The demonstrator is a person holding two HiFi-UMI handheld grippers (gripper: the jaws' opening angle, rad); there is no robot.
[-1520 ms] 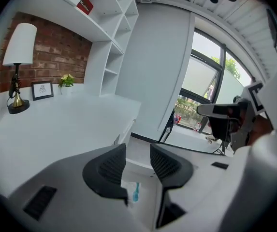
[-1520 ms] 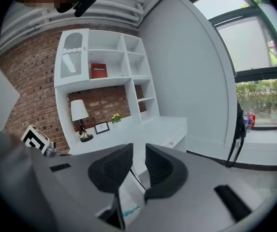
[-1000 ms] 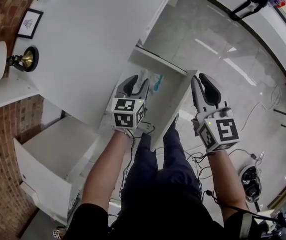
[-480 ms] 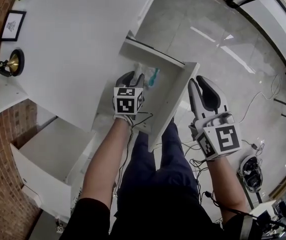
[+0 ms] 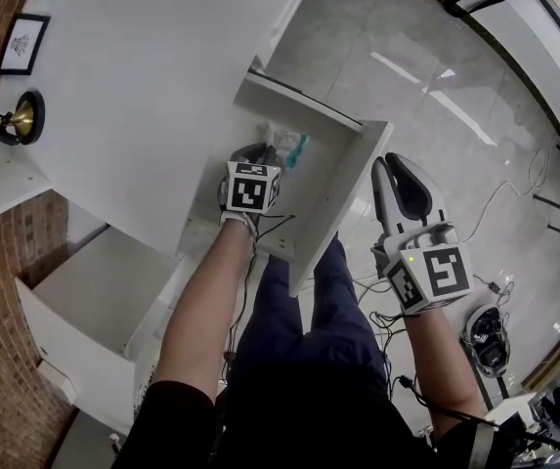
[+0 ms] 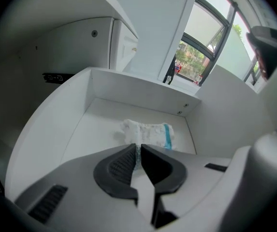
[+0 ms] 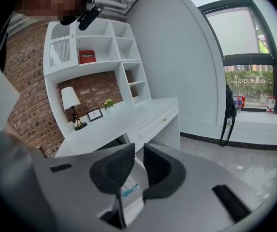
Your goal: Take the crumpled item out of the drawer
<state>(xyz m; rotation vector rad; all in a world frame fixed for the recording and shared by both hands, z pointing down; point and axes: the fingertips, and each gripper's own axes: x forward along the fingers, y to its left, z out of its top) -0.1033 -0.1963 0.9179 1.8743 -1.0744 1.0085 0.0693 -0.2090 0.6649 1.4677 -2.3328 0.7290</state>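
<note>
Grey shells and black ribbed fingers [image 6: 120, 164] are seen on the left gripper [image 6: 139, 150] and right gripper [image 5: 394, 164]; behind the fingers, white cubes [image 5: 429, 272] with black markers are fixed. Black sleeves [image 5: 167, 420] and dark trousers [image 5: 309, 330] are worn.

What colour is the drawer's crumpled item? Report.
White crumpled item, teal stripe; best in left gripper view.

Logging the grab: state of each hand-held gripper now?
Left hand-held gripper: just closed on crumpled white teal-striped item.
Right hand-held gripper: open, empty, jaws just narrowing.

White lettering on the red box [image 7: 86, 56] is unreadable.
</note>
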